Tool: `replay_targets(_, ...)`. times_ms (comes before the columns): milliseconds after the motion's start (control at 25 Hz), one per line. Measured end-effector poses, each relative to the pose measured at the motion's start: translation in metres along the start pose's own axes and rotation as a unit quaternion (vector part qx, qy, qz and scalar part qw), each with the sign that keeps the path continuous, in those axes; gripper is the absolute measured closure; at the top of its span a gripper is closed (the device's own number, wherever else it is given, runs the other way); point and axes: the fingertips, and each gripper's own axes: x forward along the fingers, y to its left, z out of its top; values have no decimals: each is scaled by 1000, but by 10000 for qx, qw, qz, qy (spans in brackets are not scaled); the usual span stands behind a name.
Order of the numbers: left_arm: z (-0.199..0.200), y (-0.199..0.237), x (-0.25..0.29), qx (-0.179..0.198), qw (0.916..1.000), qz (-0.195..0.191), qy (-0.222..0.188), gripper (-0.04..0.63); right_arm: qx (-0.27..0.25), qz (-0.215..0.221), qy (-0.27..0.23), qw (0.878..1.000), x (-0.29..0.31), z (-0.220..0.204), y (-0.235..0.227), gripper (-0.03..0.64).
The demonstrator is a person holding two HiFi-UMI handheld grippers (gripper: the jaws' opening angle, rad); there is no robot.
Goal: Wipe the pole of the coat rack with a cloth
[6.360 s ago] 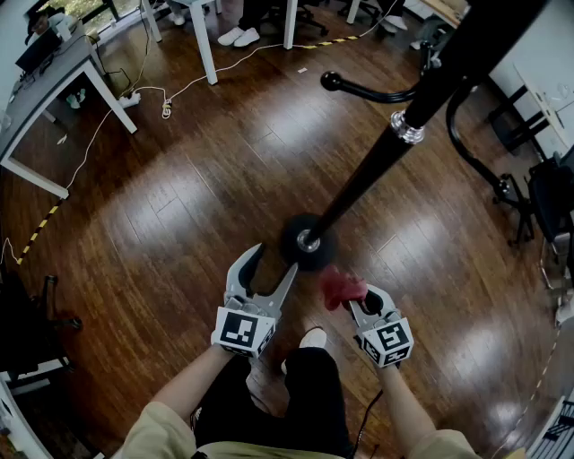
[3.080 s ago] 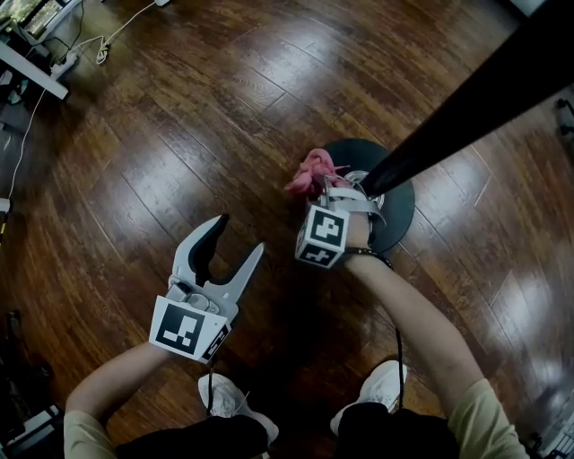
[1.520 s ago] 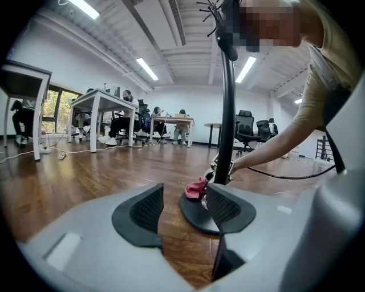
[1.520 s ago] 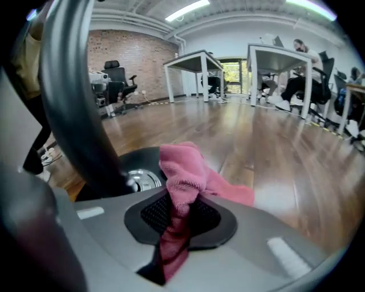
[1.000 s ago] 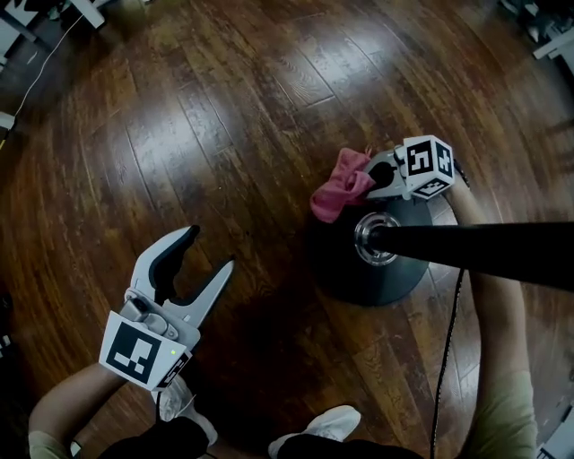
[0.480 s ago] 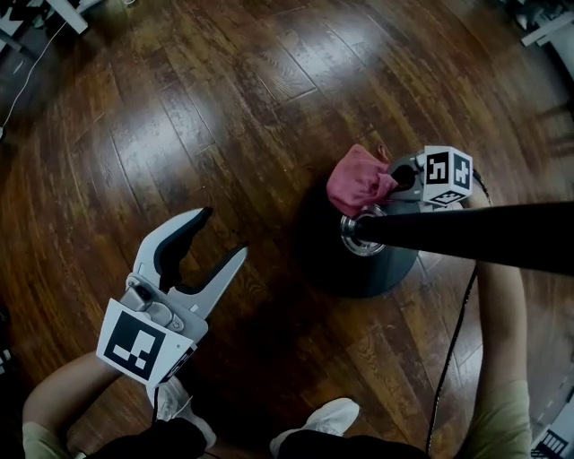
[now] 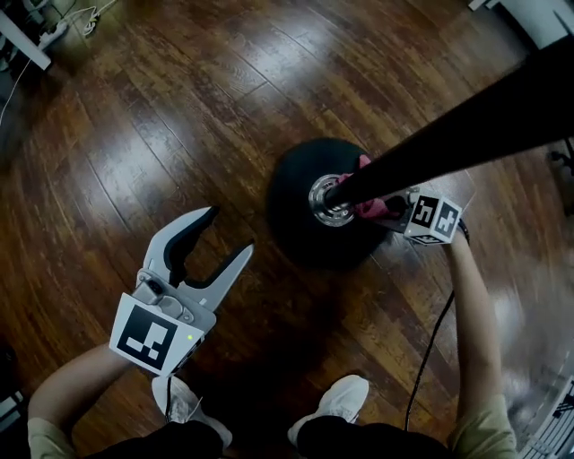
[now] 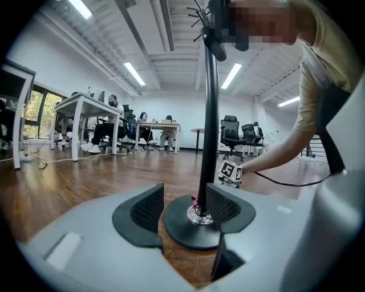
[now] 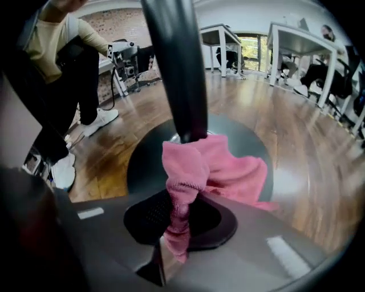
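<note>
A dark, glossy wood-plank floor runs through this open office, catching glare from the long strip lights on the white ribbed ceiling. White-legged tables stand along one side by tall windows with greenery outside, and people sit at them. Black office chairs are grouped before the plain white far wall. Another wall is red brick. A white cable trails across the floor.
</note>
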Motion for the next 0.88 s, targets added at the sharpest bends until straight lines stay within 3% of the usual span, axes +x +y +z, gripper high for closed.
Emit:
replay_targets(120, 7, -2, -6, 17, 10000, 16, -91, 368, 365, -9, -2, 9993, 16, 12, 46, 566)
replay_targets(240, 17, -5, -10, 96, 9997, -1, -213, 368, 527, -585, 57, 9969, 32, 30, 68, 566)
replay_targets(320, 18, -6, -13, 85, 9997, -11, -224, 368, 618, -635, -100, 9960, 48, 53, 83, 566)
replay_targets(440, 17, -10, -18, 175, 9996, -40, -206, 367, 434, -520, -291, 9973, 77, 96, 103, 566)
replay_targets(520, 17, -15, -20, 375, 9991, -111, -185, 357, 157, -798, -81, 9967, 88, 115, 99, 566)
replay_targets(640, 24, -5, -26, 356, 9992, 37, -192, 345, 46, -1094, 46, 9940, 105, 144, 87, 566)
replay_targets(760, 49, 10, -39, 504, 9974, 331, -401, 345, 694, -649, -716, 9929, 96, 187, 97, 565)
replay_targets(880, 104, 14, -56, 806, 9946, 398, -525, 334, 1290, -626, -1837, 9725, 26, 251, 111, 565)
